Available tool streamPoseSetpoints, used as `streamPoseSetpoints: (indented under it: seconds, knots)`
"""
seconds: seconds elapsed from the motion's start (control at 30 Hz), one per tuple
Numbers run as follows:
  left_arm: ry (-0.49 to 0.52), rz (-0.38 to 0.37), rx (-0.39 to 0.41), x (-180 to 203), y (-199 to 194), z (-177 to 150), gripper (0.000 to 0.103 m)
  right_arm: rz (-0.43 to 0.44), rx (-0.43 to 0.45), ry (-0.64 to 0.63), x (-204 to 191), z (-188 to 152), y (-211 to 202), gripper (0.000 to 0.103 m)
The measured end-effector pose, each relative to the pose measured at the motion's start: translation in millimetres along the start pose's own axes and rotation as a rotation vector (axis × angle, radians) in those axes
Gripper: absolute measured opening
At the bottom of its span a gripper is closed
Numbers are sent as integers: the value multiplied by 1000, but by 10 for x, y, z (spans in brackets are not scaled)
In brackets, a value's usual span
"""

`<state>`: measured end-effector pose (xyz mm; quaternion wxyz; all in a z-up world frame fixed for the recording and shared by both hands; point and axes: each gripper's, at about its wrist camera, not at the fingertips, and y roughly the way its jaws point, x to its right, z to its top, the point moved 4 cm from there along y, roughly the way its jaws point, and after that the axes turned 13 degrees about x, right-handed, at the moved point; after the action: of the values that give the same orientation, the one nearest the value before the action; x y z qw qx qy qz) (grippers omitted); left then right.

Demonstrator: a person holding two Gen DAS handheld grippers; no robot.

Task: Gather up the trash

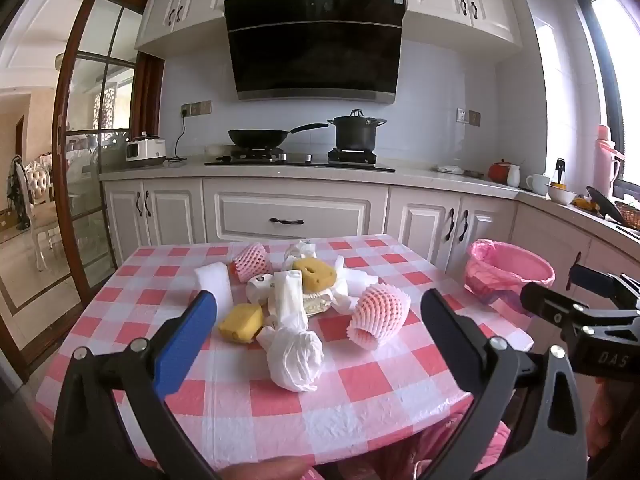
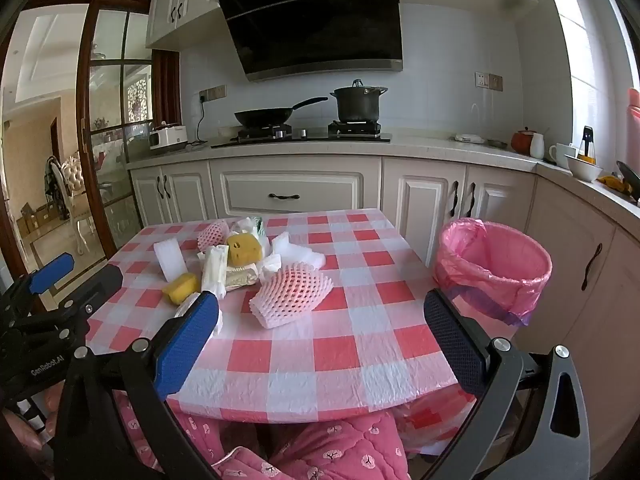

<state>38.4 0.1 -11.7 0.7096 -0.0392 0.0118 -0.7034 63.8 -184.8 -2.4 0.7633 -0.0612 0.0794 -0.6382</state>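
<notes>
Trash (image 1: 296,300) lies in a loose heap on the far-left part of the checked tablecloth (image 1: 360,380). The heap holds two pink foam fruit nets (image 1: 379,316), two yellow sponges (image 1: 241,322), white foam pieces (image 1: 214,284) and a knotted white plastic bag (image 1: 294,358). A bin (image 2: 494,266) lined with a pink bag stands off the table's right edge, near the cabinets.

Handling, as judged from appearance:
- All pieces look light and soft. None looks fragile.
- Foam nets should compress easily; take hold across the middle of the net body.
- Sponges should yield but hold friction well; grip across the short side.
- The plastic bag may be slippery; grip at the knotted neck or bunch the film.
- Light pieces may shift or cling to neighbours when one is lifted.

Gripper state:
- The left gripper (image 1: 320,320) has its fingers spread fully, holding nothing, touching nothing. It hangs above the near side of the heap, with the bag and near sponge framed between the fingers.
- The right gripper (image 2: 322,320) is likewise spread fully and empty. It hangs over bare cloth, with the nearest foam net just ahead.
</notes>
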Motion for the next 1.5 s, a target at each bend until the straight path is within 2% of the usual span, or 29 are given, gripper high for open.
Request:
streamPoseSetpoints:
  seconds: [1.5]
  knots:
    - [9,1,4,0,-5,3,99,3,-1,3,11,-7,-26,96]
